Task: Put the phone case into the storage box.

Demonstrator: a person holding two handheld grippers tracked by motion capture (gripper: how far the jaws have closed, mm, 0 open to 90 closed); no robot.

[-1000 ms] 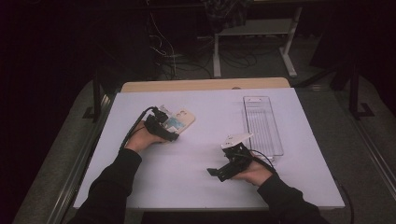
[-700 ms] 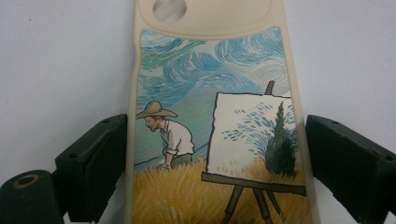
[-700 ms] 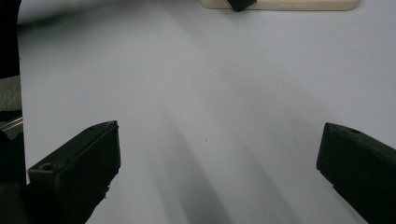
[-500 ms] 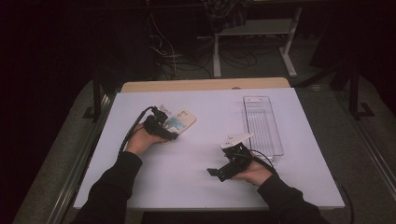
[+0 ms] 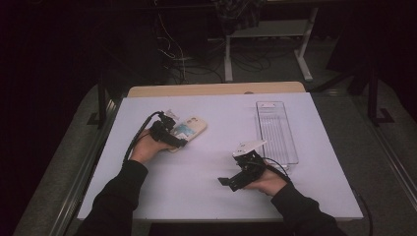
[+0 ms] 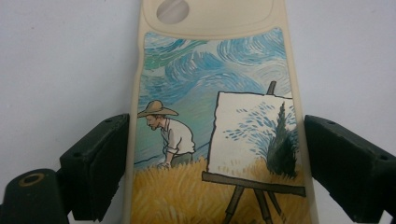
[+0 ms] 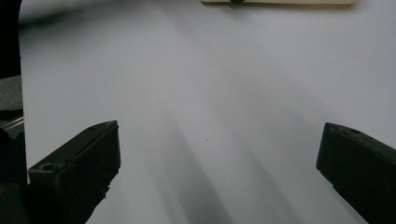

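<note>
- The phone case (image 6: 215,135) lies flat on the white table (image 5: 216,196), on its left half and toward the far side; in the high view it sits at a slant, its camera cut-out end pointing right and far
- It is cream-rimmed, with a painted scene on its back: a man in a straw hat bent over a yellow field, an easel with a canvas, and a swirling blue sky
- The left gripper (image 6: 212,163) has a jaw on each long side of the case; the jaws have just been closing, and they now sit at the rims, the left one against the edge and the right one at most a sliver off, so the case is bracketed rather than firmly clamped
- The left hand (image 5: 145,147) rests on the table just near of the case
- The right gripper (image 7: 219,172) lies low over bare table on the near right, jaws spread wide with nothing between them
- A clear plastic tray (image 5: 277,130) stands on the right side of the table, just beyond the right hand (image 5: 268,182), well apart from the case
</note>
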